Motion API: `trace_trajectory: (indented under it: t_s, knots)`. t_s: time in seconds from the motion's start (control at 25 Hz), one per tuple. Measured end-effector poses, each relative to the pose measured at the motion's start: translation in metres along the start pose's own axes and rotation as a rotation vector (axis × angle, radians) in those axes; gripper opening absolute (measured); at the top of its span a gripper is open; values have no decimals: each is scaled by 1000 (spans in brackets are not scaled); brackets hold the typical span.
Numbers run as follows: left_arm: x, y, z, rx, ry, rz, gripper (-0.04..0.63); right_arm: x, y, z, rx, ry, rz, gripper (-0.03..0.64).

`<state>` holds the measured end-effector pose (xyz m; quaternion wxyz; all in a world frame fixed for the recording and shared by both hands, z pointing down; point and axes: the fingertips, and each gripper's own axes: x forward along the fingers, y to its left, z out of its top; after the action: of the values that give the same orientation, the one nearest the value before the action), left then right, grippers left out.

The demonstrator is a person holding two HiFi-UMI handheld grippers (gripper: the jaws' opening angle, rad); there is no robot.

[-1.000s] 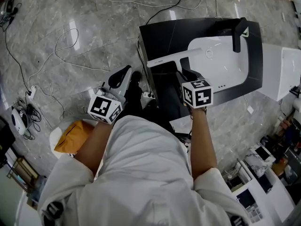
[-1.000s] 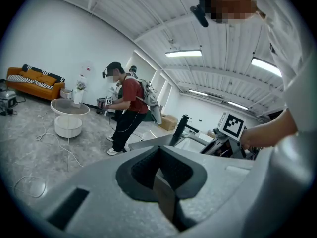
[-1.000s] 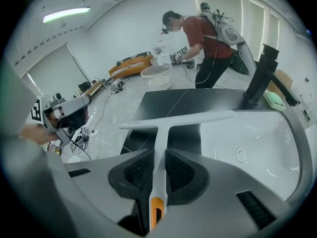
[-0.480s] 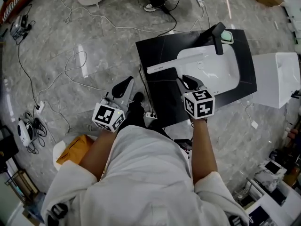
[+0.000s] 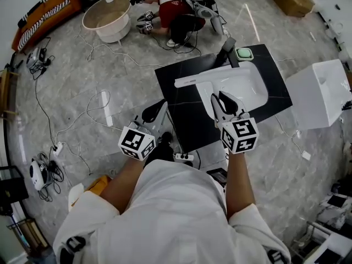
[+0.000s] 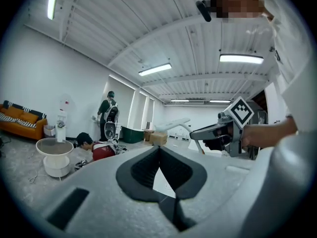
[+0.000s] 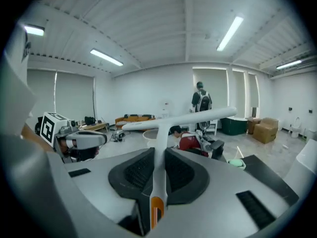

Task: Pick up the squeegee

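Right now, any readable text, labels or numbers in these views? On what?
No words or numbers can be read.
Cubes on the left gripper and right gripper: black-and-white square patterns only, no letters.
The squeegee: no legible print.

Marble floor: black sink counter, cables, beige tub, white box.

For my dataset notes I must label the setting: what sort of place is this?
Probably a large indoor test hall or lab: a lone washbasin on a black countertop, cables across the stone floor, and strip lights overhead.
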<state>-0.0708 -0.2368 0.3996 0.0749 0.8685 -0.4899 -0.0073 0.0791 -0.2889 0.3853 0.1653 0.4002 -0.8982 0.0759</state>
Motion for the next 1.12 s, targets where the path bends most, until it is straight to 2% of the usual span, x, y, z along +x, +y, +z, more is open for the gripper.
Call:
trace_trajectory:
  t_s: [0.24, 0.48, 0.76, 0.92, 1.12]
  knots:
    - [-8, -40, 28, 38, -17, 8, 15, -83, -5, 51, -24, -224, -54, 71]
    - [-14, -67, 61, 68, -50, 4, 15, -149, -10, 66, -39, -369, -126, 71]
    - [-15, -105, 96, 118, -95, -21, 15, -219, -20, 70, -76, -466, -195, 71]
    - [-9, -122, 90, 108, -84, -47, 15, -252, -28, 58, -82, -490, -252, 71]
    - [-5, -143, 81, 101, -76, -94, 15, -269, -33, 35, -54, -479, -281, 71]
